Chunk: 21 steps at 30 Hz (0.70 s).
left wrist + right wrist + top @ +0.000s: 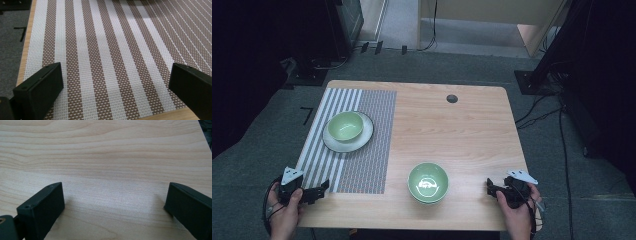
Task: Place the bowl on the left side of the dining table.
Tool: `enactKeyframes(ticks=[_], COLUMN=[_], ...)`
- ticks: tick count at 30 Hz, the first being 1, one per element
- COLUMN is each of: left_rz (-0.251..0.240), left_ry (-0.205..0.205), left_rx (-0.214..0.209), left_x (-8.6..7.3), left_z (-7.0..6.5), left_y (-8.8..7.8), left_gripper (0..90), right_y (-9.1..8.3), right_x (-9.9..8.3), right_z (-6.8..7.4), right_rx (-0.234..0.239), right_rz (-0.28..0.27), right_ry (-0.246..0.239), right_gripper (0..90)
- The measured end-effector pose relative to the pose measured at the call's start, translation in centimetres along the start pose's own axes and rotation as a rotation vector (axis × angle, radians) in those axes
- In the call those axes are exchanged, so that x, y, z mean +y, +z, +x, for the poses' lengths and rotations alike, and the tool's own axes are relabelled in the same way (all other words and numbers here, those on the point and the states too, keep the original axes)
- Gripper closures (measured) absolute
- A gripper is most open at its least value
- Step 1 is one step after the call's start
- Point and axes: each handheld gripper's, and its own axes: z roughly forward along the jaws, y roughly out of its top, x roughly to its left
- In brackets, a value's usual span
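I had the wooden desk (pixel 462 130) laid out before me, and I took the striped placemat (pixel 357 145) on its left part as my landmark. On that mat, toward its far end, a green bowl (pixel 345 125) sat inside a grey plate (pixel 362 139), a finished place setting by my reading. A second green bowl (pixel 428 182) stood on bare wood just to the right of the mat's near corner, off the mat and between my two hands; I judged it the piece left to be dealt with, set there within reach of either side. My left gripper (pixel 314 192) rested at the mat's near-left corner, and in the left gripper view its fingers (pixel 40 87) were spread wide over the weave with nothing between them. My right gripper (pixel 492 187) lay well to the right of the mat, beyond the loose bowl, its fingers (pixel 42 207) likewise wide apart over plain wood, holding nothing, parked clear so neither hand crowded the bowl.
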Motion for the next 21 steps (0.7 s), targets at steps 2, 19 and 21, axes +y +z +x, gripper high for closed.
enactKeyframes(ticks=[2,19,21], left_rz=[0.002,0.017,0.018], left_ry=[0.004,0.03,0.032], left_rx=[0.006,0.03,0.033], left_x=[0.01,0.05,0.05], left_z=[-0.09,-0.4,-0.43], left_y=[0.04,0.17,0.19], left_gripper=[0.0,0.0,0.0], right_y=[0.0,0.0,0.0], right_x=[0.0,0.0,0.0], right_z=[0.01,0.0,0.0], right_rx=[-0.001,0.0,0.0], right_rz=[0.0,0.0,0.0], right_ry=[0.001,0.0,0.0], right_gripper=[1.9,1.9,1.9])
